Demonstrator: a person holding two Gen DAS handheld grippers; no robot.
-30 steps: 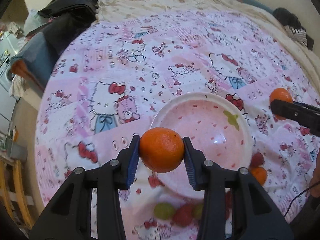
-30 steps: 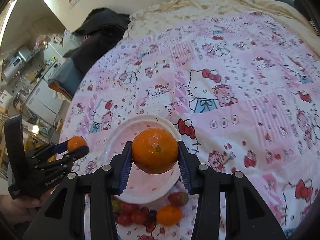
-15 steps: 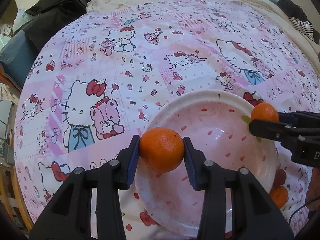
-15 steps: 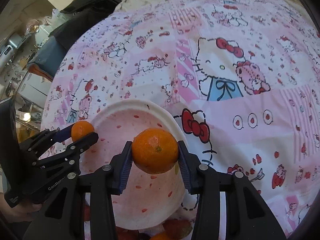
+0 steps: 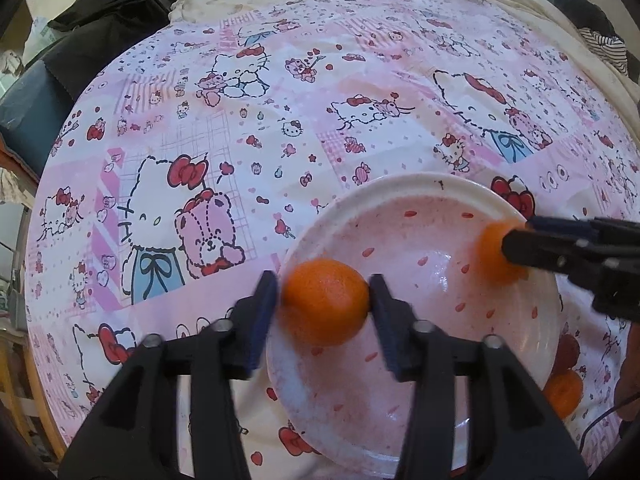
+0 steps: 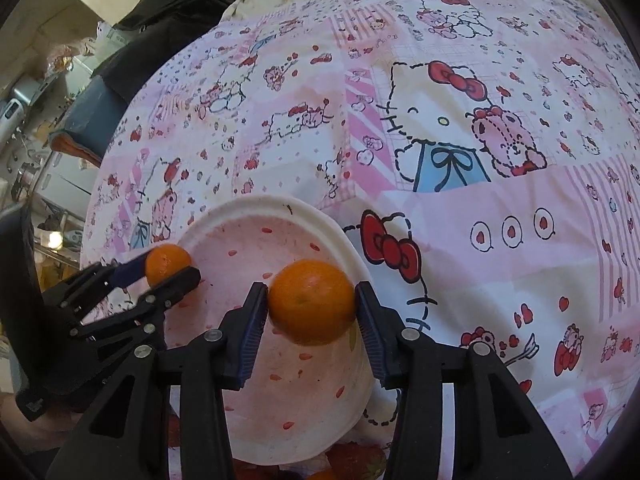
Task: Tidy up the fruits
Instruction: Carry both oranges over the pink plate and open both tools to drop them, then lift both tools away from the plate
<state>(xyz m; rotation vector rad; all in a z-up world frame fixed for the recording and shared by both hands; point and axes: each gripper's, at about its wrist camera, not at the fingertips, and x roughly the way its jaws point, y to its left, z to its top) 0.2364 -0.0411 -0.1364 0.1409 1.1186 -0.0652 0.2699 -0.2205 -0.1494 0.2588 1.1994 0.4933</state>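
Opening, the left tool (image 5: 323,307) brackets an orange (image 5: 325,302) above the bowl (image 5: 416,190).

The left tongs (image 5: 323,307) are opening, their blue pads drawing off a round orange mandarin (image 5: 325,303) above a shallow white bowl with red flecks (image 5: 400,188). The bowl sits on a pink cartoon-cat bedsheet (image 5: 240,128). At the right rim, the right tongs (image 5: 516,246) flank a second, blurred mandarin (image 5: 491,250).

Bright daylight, fisheye edges, slight blur.
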